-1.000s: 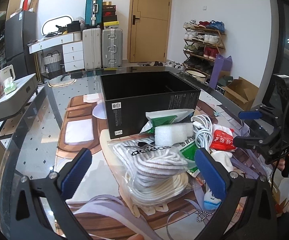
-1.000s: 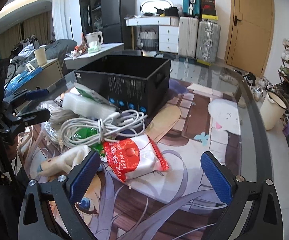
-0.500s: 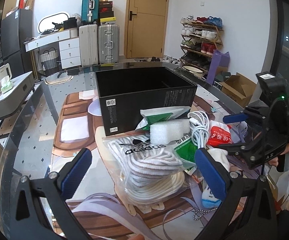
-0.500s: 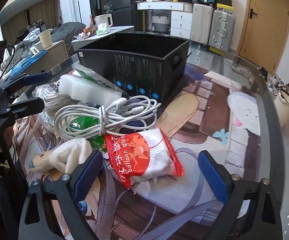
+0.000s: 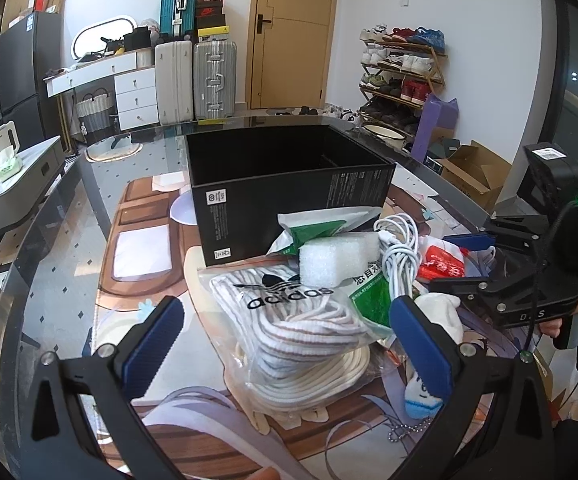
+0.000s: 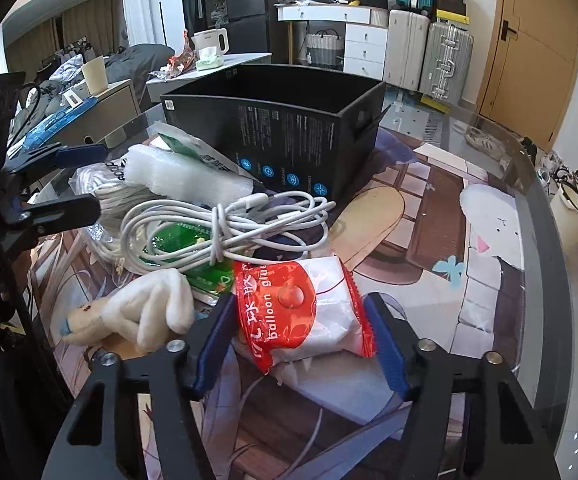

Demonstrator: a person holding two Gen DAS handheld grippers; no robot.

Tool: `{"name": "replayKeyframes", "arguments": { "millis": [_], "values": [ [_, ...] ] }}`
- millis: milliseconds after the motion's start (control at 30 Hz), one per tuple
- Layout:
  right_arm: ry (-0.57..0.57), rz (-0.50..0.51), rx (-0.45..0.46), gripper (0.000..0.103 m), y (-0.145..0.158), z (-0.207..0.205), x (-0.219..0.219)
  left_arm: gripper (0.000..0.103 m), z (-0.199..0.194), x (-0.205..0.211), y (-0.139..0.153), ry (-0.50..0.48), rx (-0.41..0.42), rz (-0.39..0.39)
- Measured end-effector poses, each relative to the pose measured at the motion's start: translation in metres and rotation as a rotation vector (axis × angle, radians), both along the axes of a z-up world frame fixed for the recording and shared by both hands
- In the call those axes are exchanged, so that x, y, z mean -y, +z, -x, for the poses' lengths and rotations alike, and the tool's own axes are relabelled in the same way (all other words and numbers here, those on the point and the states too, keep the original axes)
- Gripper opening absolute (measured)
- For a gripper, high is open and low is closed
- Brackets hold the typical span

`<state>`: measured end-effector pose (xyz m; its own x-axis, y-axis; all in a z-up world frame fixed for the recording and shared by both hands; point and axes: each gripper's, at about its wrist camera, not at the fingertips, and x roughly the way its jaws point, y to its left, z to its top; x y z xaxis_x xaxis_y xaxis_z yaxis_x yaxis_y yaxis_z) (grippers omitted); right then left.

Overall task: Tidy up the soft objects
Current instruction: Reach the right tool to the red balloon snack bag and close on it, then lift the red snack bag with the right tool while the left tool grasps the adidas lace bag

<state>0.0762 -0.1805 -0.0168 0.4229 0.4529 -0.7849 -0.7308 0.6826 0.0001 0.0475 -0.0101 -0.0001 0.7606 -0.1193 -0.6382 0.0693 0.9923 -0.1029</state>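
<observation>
Looking along my left gripper (image 5: 285, 344), I see its jaws spread wide and gripping nothing, hovering over the bagged socks (image 5: 289, 320) at the front of the pile, with the foam block (image 5: 335, 258) and the black box (image 5: 289, 184) behind them. In the right view, my right gripper (image 6: 301, 344) is closing around the red balloon packet (image 6: 301, 312), which lies on the table (image 6: 489, 184) between the pads beside the plush toy (image 6: 141, 312) and the white cable (image 6: 225, 228); the pads look about touching the wrapper's edges.

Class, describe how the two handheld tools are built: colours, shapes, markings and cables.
The left tool and right tool each have black angular frames, silver screws and two blue ribbed pads. In the left view, the right tool carries a black cable, a green light and white lettering.
</observation>
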Motion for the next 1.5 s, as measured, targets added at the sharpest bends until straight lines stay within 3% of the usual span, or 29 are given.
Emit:
{"name": "replayKeyframes", "arguments": {
  "millis": [300,567,733,1033,1133,1200,1267,1400,1500],
  "values": [
    [-0.032,-0.043,0.032,0.055,0.012,0.013,0.01,0.103,-0.002,-0.007,0.0,0.003,-0.015,0.045],
    [-0.05,-0.086,0.056,0.055,0.023,0.019,0.017,0.103,-0.002,0.0,0.007,0.02,-0.003,0.015],
    [-0.048,-0.095,0.057,0.055,0.023,0.019,0.017,0.103,-0.014,0.006,0.001,0.06,-0.036,-0.065],
    [-0.036,-0.103,0.06,0.055,0.024,0.021,0.014,0.102,-0.018,-0.016,-0.013,0.098,-0.084,-0.021],
    [-0.032,-0.109,0.062,0.055,0.025,0.021,0.011,0.09,-0.019,-0.014,-0.015,0.077,-0.087,-0.028],
    [-0.031,-0.109,0.062,0.055,0.025,0.02,0.01,0.072,-0.019,-0.013,-0.017,0.049,-0.098,-0.023],
    [-0.027,-0.109,0.061,0.055,0.025,0.02,0.009,0.061,-0.018,-0.013,-0.019,0.021,-0.105,-0.006],
    [-0.023,-0.109,0.063,0.055,0.025,0.022,0.007,0.05,-0.012,-0.014,-0.016,0.012,-0.082,-0.004],
    [-0.021,-0.114,0.062,0.055,0.025,0.022,0.006,0.048,-0.007,-0.017,-0.013,0.017,-0.065,0.009]
  ]
}}
